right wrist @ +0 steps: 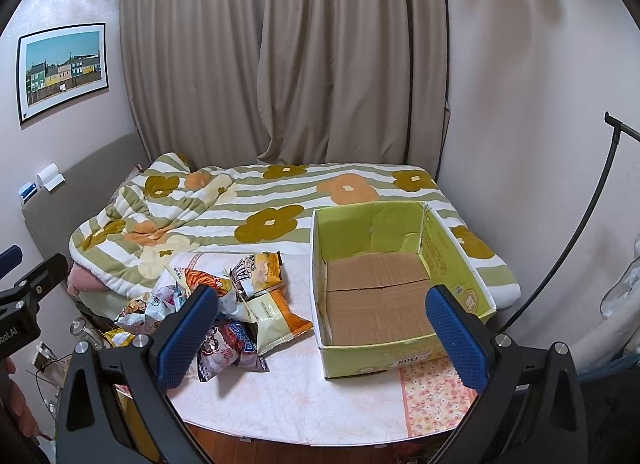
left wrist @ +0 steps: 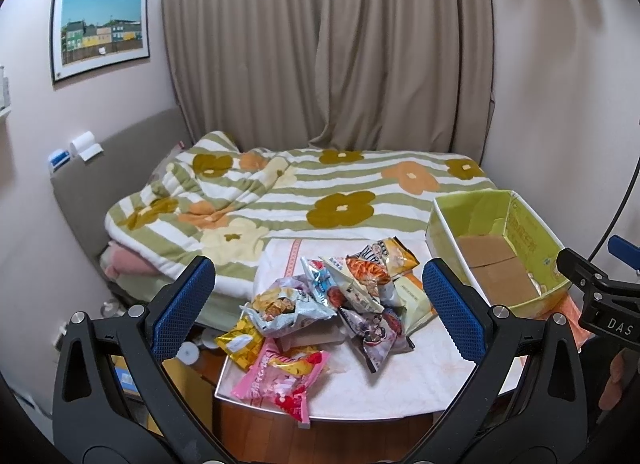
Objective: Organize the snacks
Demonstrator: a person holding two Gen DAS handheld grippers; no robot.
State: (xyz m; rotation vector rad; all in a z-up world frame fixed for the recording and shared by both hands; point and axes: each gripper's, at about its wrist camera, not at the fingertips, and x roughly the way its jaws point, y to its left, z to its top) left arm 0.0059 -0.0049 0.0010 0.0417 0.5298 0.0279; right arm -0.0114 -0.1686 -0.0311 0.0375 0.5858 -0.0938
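Snack packets (left wrist: 328, 304) lying heaped on the table (left wrist: 400, 380) left of the green box (left wrist: 500, 248), left gripper (left wrist: 320, 308) hovering wide open over them, holding nothing, right gripper (right wrist: 322, 332) gaping empty before the box (right wrist: 400, 284), snacks (right wrist: 240, 304) lying just left of it, bed (right wrist: 280, 215) sitting behind it.

My right gripper (right wrist: 320, 328) jaws wide apart, above table (right wrist: 304, 400); empty green box (right wrist: 400, 356) right, snack packets (right wrist: 240, 304) left.
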